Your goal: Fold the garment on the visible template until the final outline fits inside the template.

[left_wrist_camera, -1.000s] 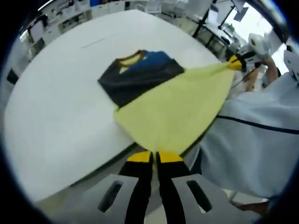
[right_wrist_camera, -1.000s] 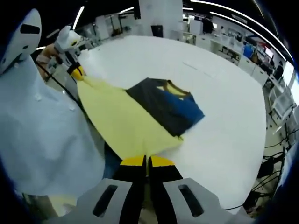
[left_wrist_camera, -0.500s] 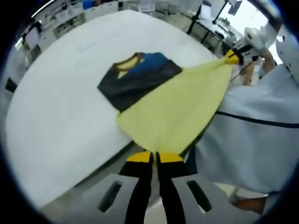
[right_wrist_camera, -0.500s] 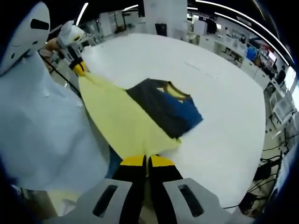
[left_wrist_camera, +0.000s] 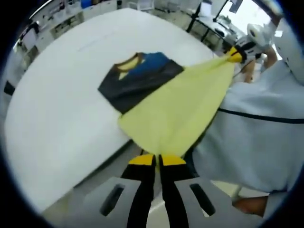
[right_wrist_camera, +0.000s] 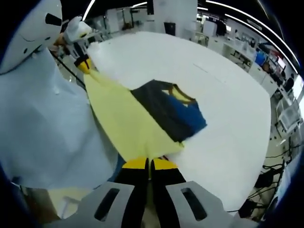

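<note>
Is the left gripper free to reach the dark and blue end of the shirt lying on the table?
Probably not right now. The left gripper is shut on the yellow hem, as is the right gripper. The dark and blue end lies uncovered on the table, so nothing blocks it otherwise.

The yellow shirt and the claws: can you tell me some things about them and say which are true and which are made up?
1. The left claw is shut on the yellow part of the garment. True.
2. The right claw is open and holds nothing. False: it is shut on the garment's yellow edge too.
3. The garment's top part is dark and blue. True.
4. The garment lies on a green table. False: the table is white.
</note>
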{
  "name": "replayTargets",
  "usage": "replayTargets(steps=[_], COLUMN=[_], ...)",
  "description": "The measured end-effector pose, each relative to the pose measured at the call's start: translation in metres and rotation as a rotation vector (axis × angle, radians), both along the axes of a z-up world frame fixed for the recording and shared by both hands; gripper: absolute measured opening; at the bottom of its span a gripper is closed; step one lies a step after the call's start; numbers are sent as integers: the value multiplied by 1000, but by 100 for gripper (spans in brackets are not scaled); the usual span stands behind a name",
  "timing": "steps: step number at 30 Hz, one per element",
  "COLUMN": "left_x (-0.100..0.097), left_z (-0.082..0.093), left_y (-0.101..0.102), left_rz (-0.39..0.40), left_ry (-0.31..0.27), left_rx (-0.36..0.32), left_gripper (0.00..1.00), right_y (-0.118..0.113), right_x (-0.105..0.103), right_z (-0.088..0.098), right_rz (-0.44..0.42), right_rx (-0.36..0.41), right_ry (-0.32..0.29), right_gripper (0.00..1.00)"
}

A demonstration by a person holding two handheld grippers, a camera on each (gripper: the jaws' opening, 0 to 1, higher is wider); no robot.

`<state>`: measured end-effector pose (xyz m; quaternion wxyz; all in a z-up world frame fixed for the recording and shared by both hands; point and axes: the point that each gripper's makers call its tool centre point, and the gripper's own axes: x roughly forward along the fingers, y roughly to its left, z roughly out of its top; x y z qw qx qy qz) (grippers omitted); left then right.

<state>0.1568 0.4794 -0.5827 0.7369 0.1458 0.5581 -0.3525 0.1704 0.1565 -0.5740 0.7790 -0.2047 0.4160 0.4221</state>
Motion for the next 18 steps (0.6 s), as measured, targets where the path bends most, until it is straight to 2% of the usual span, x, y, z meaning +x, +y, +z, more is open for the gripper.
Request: replayTargets(steps=[4,6,9,14,18], left_x=[-1,-7,-4,-7,-1], left_z=[1,1,1,1,1], left_y=[1,0,-1,0,0], left_rz=[-1,-2,-10,-6,-8], left_ry=[7,44,35,60,45], left_rx=[2,1,4,2,2], left_gripper=[0,0,0,0,0], right_y=[1,1,0,2,2], right_x=[-4,-6,-7,-7,-5], right_z=[0,0,-1,2,2], right_rz=[14,24,28,38,53], right_rx=[-3,-12,-11,-6,-13], right_ry=[15,22,31,36,37], right_gripper=[3,3,3,3,3])
